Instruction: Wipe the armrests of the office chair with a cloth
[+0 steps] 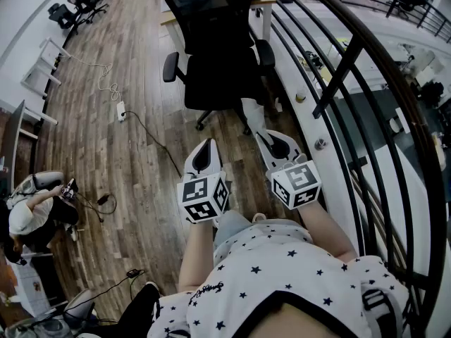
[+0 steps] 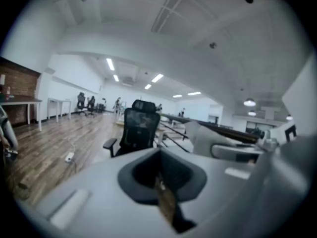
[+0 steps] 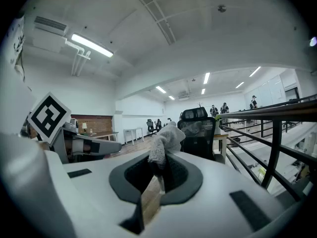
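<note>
Both armrests of the black mesh office chair, standing well ahead on the wood floor beside the railing, look not yet wiped, the right gripper fingers pinching a crumpled pale cloth, the left gripper fingers pressed together, empty.

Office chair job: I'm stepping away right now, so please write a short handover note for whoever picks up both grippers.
Left gripper: jaws together, holding nothing.
Right gripper: shut on the white cloth, which sticks out past the jaw tips.
The black office chair stands ahead on the wood floor, beside the railing. Neither gripper touches it.
Done: cloth is in hand.
Left: close in on the chair and wipe both armrests, the floor-side one and the railing-side one. Nothing shows that wiping has begun.
</note>
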`<state>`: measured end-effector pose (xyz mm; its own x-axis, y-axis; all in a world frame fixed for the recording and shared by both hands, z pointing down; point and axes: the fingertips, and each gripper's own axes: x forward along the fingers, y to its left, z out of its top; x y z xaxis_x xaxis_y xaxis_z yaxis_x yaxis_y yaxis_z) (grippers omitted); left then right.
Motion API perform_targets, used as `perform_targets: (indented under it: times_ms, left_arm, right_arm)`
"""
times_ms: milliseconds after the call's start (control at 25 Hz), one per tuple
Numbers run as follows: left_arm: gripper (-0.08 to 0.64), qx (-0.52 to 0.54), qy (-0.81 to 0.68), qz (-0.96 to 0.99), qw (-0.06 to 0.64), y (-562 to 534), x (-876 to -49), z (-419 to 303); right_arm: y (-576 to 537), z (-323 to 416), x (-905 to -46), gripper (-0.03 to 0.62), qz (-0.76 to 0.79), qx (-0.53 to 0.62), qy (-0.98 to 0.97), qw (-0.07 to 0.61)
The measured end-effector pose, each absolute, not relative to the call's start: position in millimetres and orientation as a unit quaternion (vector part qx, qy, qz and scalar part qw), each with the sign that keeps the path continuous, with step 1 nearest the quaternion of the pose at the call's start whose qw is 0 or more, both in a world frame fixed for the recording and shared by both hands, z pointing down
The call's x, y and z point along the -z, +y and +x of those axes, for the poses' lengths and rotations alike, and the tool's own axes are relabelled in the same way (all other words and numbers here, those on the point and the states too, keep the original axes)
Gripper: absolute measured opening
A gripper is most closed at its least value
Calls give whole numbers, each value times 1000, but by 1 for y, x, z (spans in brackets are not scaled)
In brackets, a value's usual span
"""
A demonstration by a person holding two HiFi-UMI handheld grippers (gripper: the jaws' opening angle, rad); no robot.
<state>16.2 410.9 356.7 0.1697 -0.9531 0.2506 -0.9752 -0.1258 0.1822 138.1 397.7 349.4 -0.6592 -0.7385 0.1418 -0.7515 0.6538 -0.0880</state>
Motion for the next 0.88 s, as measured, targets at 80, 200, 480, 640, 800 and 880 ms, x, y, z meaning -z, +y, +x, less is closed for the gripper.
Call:
perform_targets:
  times_ms: [80,200,480,640,800,880]
  left_arm:
    - [2,-33,-643,750,155,414,-357,15]
    - [2,-32,-644,748,158,417,-358,16]
    - [2,-33,-647,744,164,421,-361,17]
    - [2,-25,-645,744,175,420,-361,20]
    - [2,-25,-641,746,181,411,-365,20]
    - [2,-26,-640,746,183,403,-368,19]
  right_arm:
    - [401,137,-347,31,409,-69,-909,45]
    - [403,137,-346,31,407,-67,-910,47]
    - [410,136,-345,31,392,-63,-917,48]
    - [413,134,-344,32,385,-55,-920,52]
    - [407,131,-349,32,384,-65,-919,52]
    - [401,130,-351,32,385,-68,-919,51]
